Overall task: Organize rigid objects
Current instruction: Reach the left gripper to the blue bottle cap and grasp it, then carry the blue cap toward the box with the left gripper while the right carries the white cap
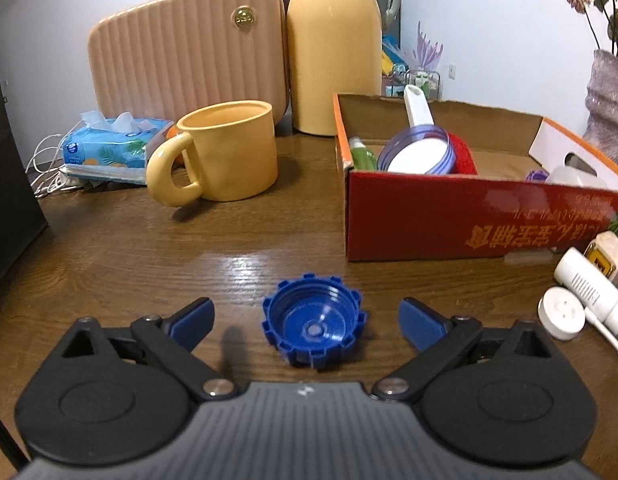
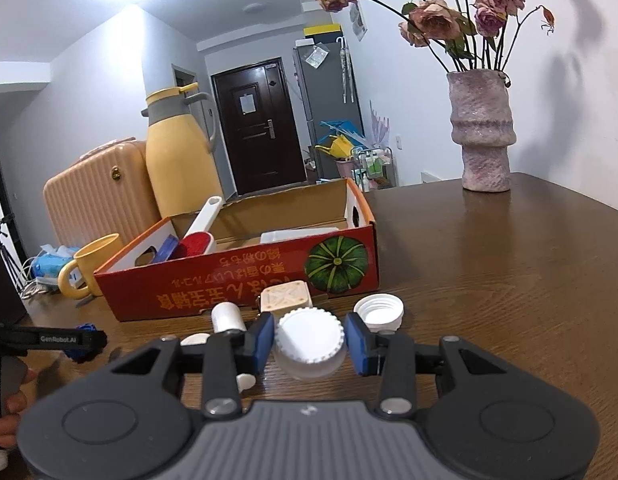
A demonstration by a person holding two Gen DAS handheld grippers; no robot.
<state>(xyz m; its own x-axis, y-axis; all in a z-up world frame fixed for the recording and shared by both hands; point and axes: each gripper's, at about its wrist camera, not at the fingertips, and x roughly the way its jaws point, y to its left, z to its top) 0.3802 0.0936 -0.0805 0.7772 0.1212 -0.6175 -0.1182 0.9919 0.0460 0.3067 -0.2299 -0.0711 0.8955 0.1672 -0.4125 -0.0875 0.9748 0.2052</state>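
A blue notched cap (image 1: 313,324) lies open side up on the wooden table. My left gripper (image 1: 305,314) is open, its blue pads (image 1: 197,314) standing wide on either side of the cap without touching it. My right gripper (image 2: 311,346) is shut on a white ribbed cap (image 2: 311,340), which sits tilted between the pads (image 2: 265,344). Behind both stands an open red cardboard box (image 1: 469,216) (image 2: 229,280) holding a white scoop (image 1: 419,112), a red brush (image 2: 197,246) and a green bottle (image 1: 363,156).
In front of the box lie a wooden cube (image 2: 285,298), a white threaded cap (image 2: 379,310), a white bottle (image 1: 587,284) and a round white lid (image 1: 561,312). A yellow mug (image 1: 229,152), thermos (image 1: 335,52), suitcase (image 1: 189,48) and tissue pack (image 1: 109,148) stand left; a vase (image 2: 483,128) far right.
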